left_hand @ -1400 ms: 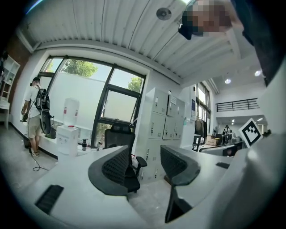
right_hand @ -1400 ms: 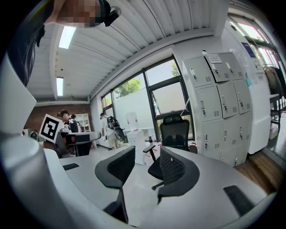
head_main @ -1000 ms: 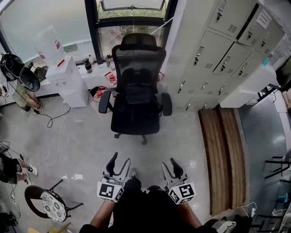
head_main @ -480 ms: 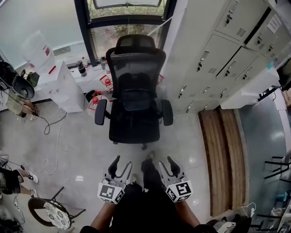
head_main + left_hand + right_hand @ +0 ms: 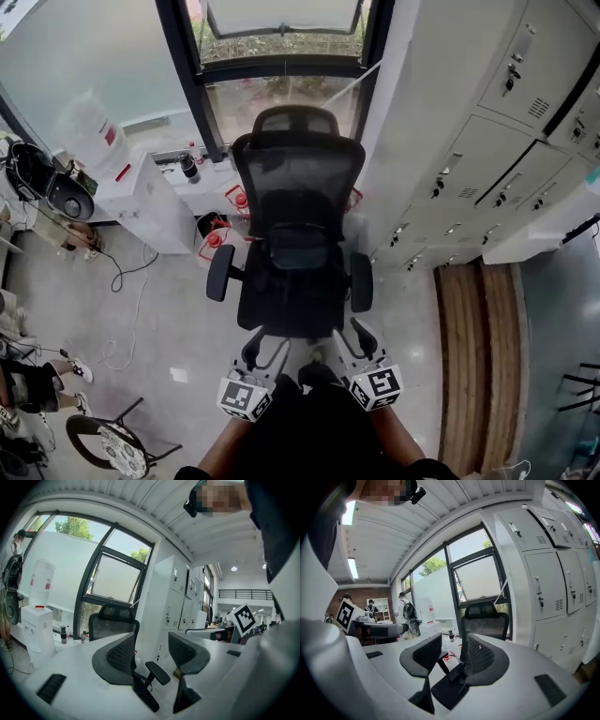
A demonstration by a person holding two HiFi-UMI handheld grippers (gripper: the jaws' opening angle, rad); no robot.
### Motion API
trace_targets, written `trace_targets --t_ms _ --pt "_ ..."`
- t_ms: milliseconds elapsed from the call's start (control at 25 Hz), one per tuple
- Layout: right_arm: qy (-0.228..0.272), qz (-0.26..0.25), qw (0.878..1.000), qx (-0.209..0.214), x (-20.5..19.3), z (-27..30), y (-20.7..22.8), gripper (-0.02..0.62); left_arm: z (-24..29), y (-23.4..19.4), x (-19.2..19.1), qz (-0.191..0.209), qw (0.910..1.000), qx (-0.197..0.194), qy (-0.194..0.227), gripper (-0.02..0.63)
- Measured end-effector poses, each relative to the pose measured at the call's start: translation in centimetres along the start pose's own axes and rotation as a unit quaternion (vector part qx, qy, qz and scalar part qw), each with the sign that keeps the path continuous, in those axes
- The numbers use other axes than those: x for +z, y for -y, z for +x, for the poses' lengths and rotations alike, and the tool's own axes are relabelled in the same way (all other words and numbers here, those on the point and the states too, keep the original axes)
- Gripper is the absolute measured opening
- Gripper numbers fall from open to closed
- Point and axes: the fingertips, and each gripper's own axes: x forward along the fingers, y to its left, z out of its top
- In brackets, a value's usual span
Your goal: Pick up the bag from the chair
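Note:
A black mesh office chair [image 5: 296, 239] stands before the window, facing me. A dark shape [image 5: 294, 232] lies low against its backrest; I cannot tell a bag apart from the black chair. My left gripper [image 5: 265, 345] and right gripper [image 5: 352, 339] hang side by side at the seat's front edge, both open with nothing between the jaws. In the left gripper view the left gripper [image 5: 151, 656] frames the chair's armrest [image 5: 157, 672], with the backrest [image 5: 112, 620] behind. The right gripper [image 5: 452, 660] points at the chair's backrest [image 5: 485, 620] and seat.
Grey lockers [image 5: 487, 141] line the right side, with a wooden floor strip [image 5: 478, 347] below them. A water dispenser [image 5: 131, 178] and red bottles [image 5: 220, 239] stand left of the chair. A round stool [image 5: 108, 436] is at lower left. A person with a backpack [image 5: 405, 609] stands far off.
I have come closer to the chair. Both grippers, earlier well short of it over bare floor, now sit at the seat's front edge, still open.

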Motion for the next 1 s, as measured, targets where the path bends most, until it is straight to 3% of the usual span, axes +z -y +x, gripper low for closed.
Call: trace_targets --t_ms 280,520,1000 --pt "-0.013 0.006 1.000 0.011 1.2 5.8 4.4 0.150 5.4 -3.5 0.3 0.001 0.9994 0.030 -0.019 0.207" --pt "-0.038 0.009 0.999 0.013 0.4 11.3 6.1 0.153 10.0 -9.5 0.1 -0.002 0.9985 0.047 -0.027 0.210" --pt "-0.127 0.042 0.990 -0.038 -6.2 25.7 13.4 0.163 20.5 -19.8 -3.2 -0.030 0.9962 0.023 -0.078 0.213"
